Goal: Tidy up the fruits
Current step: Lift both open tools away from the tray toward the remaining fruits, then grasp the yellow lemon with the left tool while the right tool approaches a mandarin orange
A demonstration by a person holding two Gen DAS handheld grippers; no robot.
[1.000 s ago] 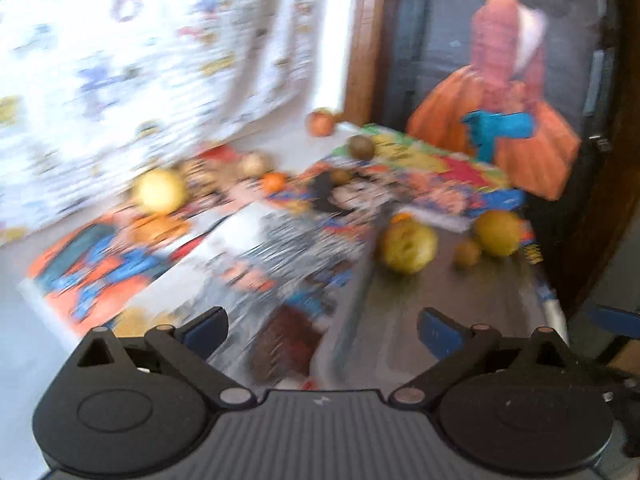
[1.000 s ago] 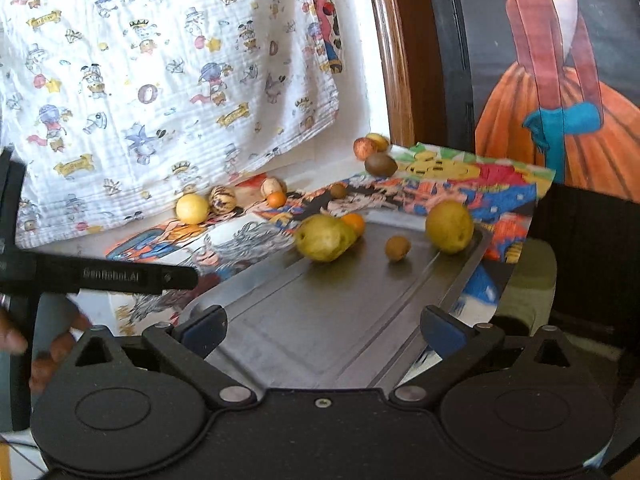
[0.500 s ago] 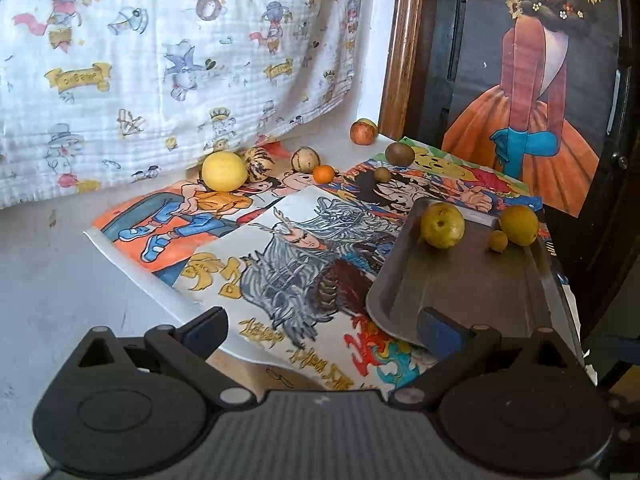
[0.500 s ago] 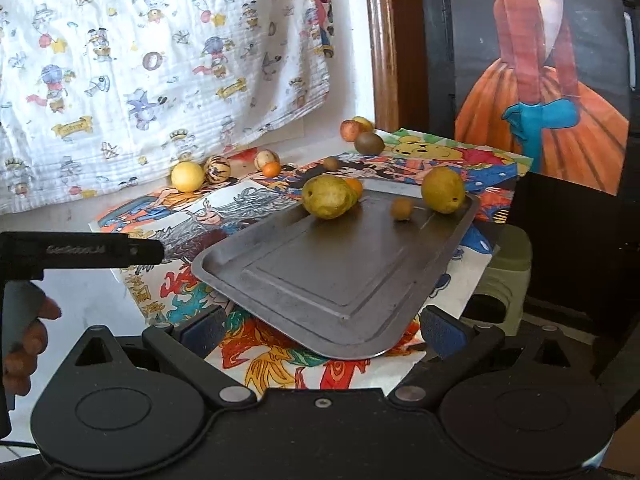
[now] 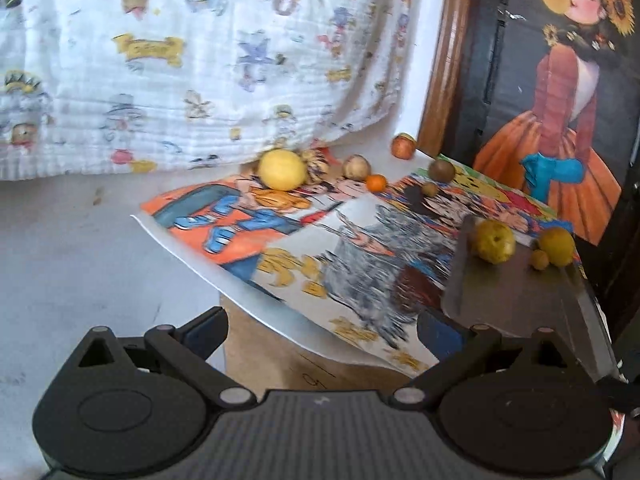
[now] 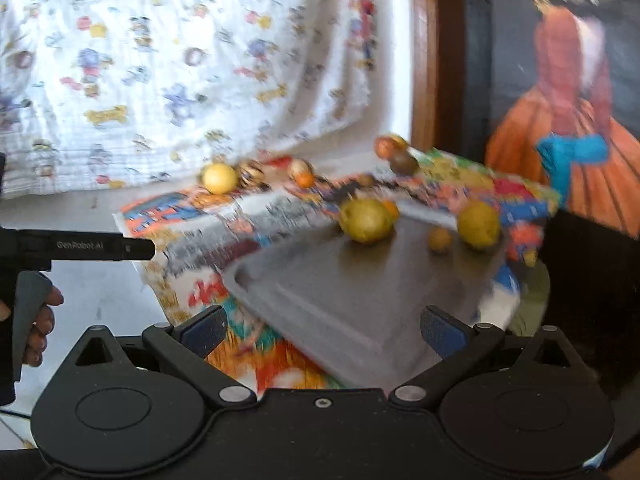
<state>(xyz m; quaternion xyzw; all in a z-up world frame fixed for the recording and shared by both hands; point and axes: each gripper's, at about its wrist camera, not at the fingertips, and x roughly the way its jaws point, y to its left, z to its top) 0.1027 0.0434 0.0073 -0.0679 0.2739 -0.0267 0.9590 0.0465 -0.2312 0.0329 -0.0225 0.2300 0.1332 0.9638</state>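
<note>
With both my grippers [image 5: 322, 330] [image 6: 323, 330] spread and empty, 3 fruits on tray [image 6: 352, 300], next I reach the lemon [image 5: 281, 169].

The right gripper [image 6: 322, 330] sits at 6 o'clock, its jaws spread wide with nothing between them. Beyond it a grey metal tray [image 6: 352, 292] lies on colourful cartoon posters [image 6: 208, 216]. 3 fruits rest at the tray's far end: a yellow-green one [image 6: 365, 221], a small brown one [image 6: 439, 239] and a yellow one [image 6: 478, 225]. At 9 o'clock a hand [image 6: 38, 328] holds the left gripper's handle [image 6: 86, 245]. The picture is blurred.
</note>
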